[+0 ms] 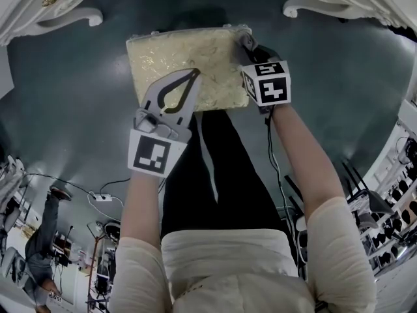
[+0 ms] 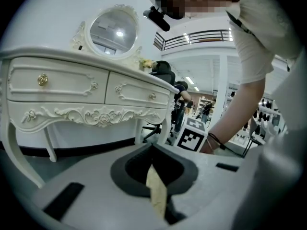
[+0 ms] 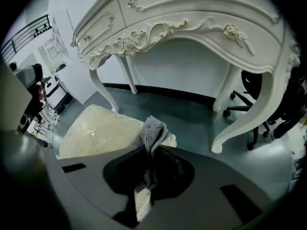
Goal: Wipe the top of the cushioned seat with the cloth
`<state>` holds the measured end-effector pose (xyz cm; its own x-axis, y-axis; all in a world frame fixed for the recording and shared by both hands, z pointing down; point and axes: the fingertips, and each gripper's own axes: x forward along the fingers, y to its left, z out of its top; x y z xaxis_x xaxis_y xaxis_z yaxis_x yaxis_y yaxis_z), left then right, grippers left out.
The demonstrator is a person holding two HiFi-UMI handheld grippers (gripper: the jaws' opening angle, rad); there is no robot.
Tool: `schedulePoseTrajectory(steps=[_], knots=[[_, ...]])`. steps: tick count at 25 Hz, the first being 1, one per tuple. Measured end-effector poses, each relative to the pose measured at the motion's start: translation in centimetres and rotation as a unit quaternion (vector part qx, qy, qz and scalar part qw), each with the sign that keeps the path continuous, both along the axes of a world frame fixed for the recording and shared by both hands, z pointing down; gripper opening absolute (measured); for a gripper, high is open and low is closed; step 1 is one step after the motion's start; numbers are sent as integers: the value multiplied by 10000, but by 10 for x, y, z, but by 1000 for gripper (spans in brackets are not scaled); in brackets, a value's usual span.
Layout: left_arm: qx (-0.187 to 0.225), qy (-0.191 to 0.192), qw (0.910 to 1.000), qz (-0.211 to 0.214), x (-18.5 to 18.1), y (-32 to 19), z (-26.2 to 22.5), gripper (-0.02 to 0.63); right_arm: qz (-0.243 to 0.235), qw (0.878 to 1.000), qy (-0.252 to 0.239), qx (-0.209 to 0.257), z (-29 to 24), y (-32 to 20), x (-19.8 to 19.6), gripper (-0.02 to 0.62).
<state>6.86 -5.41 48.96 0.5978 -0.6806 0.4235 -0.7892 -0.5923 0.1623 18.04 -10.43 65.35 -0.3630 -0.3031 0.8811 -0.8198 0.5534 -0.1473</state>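
Note:
The cushioned seat [image 1: 176, 57] is a square pad with shiny pale-gold fabric, lying on the dark floor in front of me. My right gripper [image 1: 246, 43] is at its far right corner, shut on a grey waffle cloth [image 3: 152, 131]. The cloth sticks up from the jaws just above the seat's [image 3: 93, 131] edge. My left gripper [image 1: 194, 74] hovers over the seat's near half, shut with nothing in it. In the left gripper view a sliver of gold fabric shows through the slot behind the closed tips [image 2: 153, 147], and the right gripper's marker cube [image 2: 192, 139] is beyond them.
A white carved dressing table [image 3: 192, 28] stands just beyond the seat, its curved legs [image 1: 313, 6] at both top corners of the head view. An office chair [image 3: 249, 90] sits behind one leg. A power strip [image 1: 101, 197] lies on the floor at lower left.

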Motion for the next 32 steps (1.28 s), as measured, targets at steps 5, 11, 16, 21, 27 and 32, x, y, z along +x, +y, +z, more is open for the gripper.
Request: schedulePoseTrajectory(steps=[5, 11, 16, 21, 27, 32], knots=[[64, -2, 10000, 22, 5, 4, -8, 2, 196, 9995, 242, -34, -2, 0, 26, 29], [153, -24, 9998, 112, -9, 17, -19, 2, 165, 9996, 150, 170, -31, 11, 5, 29], [152, 18, 9999, 10, -48, 32, -28, 2, 147, 9997, -164, 125, -49, 31, -54, 29], [98, 1, 9998, -169, -100, 54, -26, 2, 10, 9988, -485, -4, -56, 58, -126, 29], [-32, -2, 9993, -362, -160, 75, -14, 2, -304, 9972, -634, -262, -45, 90, -205, 29], [-101, -2, 9985, -545, -201, 87, -5, 2, -477, 9952, -739, -429, -36, 110, -254, 29]])
